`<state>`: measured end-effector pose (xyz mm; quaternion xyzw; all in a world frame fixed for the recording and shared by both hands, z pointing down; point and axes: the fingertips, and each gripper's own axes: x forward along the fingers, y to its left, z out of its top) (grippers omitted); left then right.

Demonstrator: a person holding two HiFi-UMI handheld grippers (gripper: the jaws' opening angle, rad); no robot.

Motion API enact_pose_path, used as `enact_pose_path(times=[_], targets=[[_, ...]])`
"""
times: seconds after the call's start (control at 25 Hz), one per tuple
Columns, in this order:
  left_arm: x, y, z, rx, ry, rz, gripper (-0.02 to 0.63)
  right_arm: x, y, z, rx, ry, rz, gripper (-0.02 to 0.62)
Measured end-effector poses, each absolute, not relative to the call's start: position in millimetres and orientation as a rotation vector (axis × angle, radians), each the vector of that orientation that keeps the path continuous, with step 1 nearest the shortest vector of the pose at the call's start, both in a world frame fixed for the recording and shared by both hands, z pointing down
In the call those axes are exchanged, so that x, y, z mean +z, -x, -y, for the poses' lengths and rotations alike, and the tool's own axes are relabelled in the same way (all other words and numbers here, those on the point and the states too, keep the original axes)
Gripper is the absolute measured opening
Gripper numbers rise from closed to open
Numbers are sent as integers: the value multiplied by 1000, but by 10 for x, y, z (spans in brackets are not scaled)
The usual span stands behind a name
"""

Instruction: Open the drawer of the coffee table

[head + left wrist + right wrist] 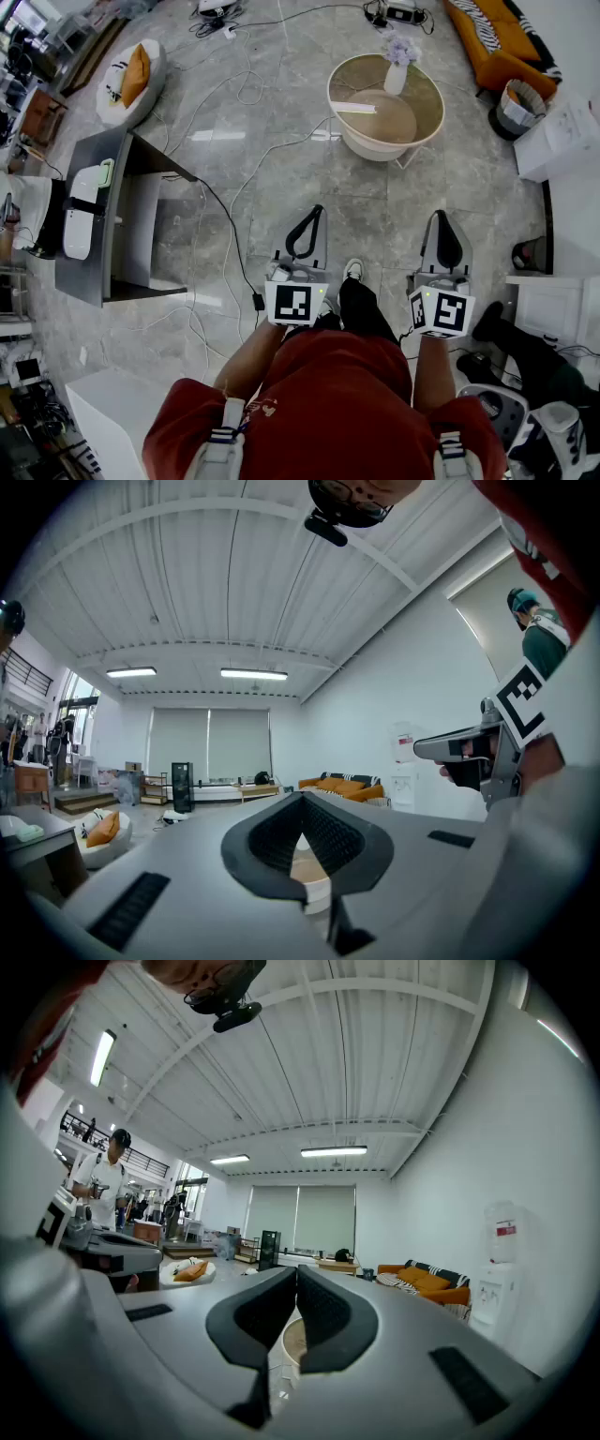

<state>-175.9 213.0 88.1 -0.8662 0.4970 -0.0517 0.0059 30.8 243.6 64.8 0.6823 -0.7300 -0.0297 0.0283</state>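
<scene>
Left gripper [314,217]: jaws pressed together on nothing, held level before the body.
Right gripper [442,223]: likewise closed and empty, level alongside.
Coffee table [364,143]: round, pale top over a white wall, well ahead across the marble floor; vase [397,77] of flowers standing near its far edge.
Drawer: not made out from here; probably set in the white side wall, front and pull too small to tell.
Step in hand, as judged: approach.
Advised: step clear of the floor cable [234,246], come in low facing the drawer front, part one pair of jaws before reaching the pull, draw straight outward without rocking the vase.
</scene>
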Motion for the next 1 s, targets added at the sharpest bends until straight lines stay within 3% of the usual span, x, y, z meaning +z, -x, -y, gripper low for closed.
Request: enact_pose_path(times=[0.36, 1.0], targets=[[660, 1541, -2571, -131, 2681, -1557, 14, 405, -541, -2810, -134, -2151, 2275, 21], [731, 428, -2457, -123, 2634, -1562, 14, 569, -1640, -2804, -96, -2188, 2327, 23]])
